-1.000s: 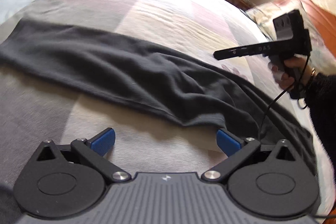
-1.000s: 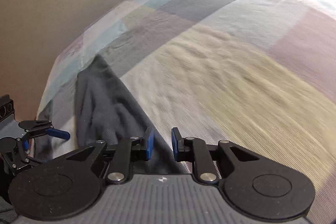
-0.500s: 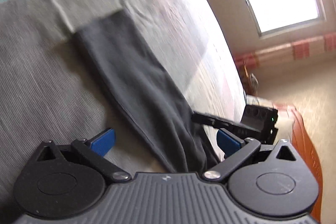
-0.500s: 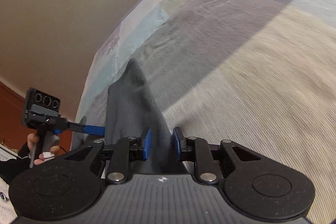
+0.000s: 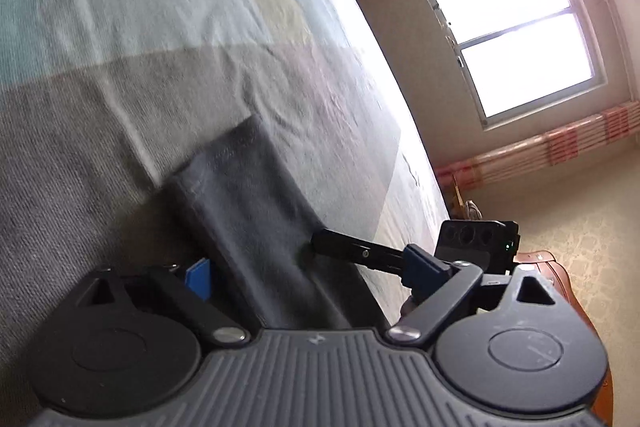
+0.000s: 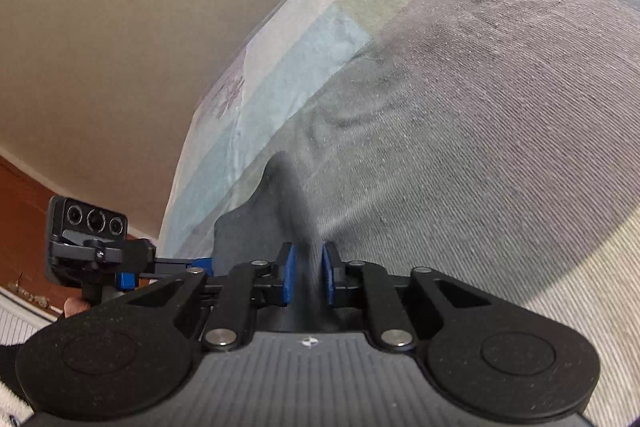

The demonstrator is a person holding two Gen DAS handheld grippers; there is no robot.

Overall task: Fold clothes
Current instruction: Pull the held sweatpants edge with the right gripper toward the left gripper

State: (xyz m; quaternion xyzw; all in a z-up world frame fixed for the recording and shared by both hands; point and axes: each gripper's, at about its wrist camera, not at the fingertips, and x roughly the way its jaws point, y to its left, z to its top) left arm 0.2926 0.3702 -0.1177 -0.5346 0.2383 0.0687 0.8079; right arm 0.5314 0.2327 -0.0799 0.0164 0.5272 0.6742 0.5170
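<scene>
A dark grey garment (image 5: 248, 195) lies as a long folded strip on the patchwork bedspread (image 5: 120, 27). Its near end runs between the fingers of my left gripper (image 5: 312, 273), whose jaws are wide and closing; the blue pads do not press the cloth. In the right wrist view a ridge of the same garment (image 6: 296, 203) rises into my right gripper (image 6: 308, 275), whose jaws are closing, with the blue pads pinching the fabric. The right gripper (image 5: 320, 245) reaches onto the strip from the right. The left gripper (image 6: 200, 263) sits just left of the right one.
The bed edge (image 6: 208, 131) drops off to a beige floor (image 6: 100, 27). A bright window (image 5: 512, 39) and striped curtains are beyond the bed. Orange-brown wooden furniture (image 5: 560, 279) stands to the right. A hand (image 6: 74, 307) grips the left handle.
Both grippers have come to one end of the garment, side by side. The left view rolled. The right jaws narrowed onto the fabric. The left jaws narrowed a little.
</scene>
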